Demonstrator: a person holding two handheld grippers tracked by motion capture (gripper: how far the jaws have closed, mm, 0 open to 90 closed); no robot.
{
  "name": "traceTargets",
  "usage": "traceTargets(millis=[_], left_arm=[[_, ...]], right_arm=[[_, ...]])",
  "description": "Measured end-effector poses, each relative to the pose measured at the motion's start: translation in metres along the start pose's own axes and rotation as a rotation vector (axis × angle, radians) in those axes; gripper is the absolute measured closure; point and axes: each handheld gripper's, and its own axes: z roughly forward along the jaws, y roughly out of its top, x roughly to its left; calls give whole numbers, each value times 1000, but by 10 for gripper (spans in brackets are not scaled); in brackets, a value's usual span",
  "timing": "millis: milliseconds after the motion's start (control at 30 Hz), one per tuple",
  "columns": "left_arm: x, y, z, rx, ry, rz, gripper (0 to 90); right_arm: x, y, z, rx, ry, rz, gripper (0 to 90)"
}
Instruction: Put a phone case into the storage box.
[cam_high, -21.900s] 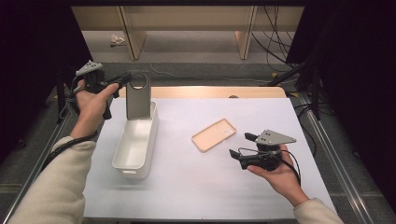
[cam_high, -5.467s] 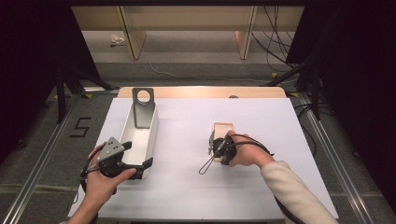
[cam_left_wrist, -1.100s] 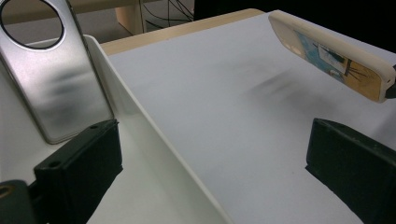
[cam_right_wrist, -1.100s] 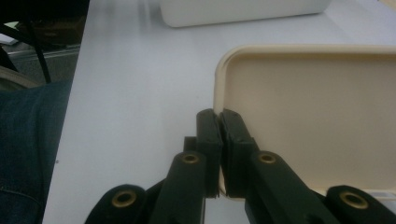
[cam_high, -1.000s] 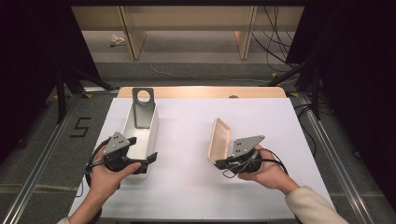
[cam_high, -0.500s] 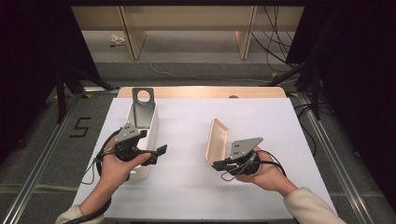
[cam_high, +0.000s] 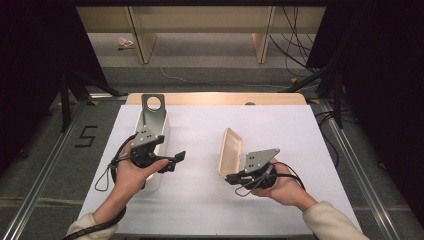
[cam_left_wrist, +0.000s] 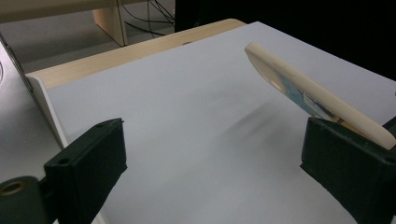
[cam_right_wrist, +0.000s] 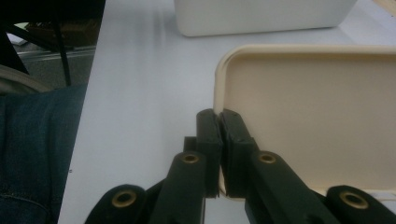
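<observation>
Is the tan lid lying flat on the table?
No, the right gripper holds the tan lid up on its edge above the white table.

lid (cam_high: 230, 151): cream plastic, smooth, matt | bin (cam_high: 161, 131): white plastic (slightly glossy) | table cover (cam_high: 200, 200): matt white

We see a shallow, cream-coloured rectangular plastic lid with rounded corners (cam_high: 230, 152) standing tilted on one long edge at about four o'clock on the white surface (cam_high: 200, 200), its hollow side facing three o'clock (cam_right_wrist: 322, 121).
</observation>
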Motion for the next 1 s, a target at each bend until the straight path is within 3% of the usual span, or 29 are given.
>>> traceTargets(millis=[567,1000], left_arm=[[-9,10,7,-3,-23,23,66],[-12,16,11,-6,-31,32,72]], right_arm=[[8,-3,-17,-55,-4,-1,879],[17,-8,-26,-67,-8,-4,879]])
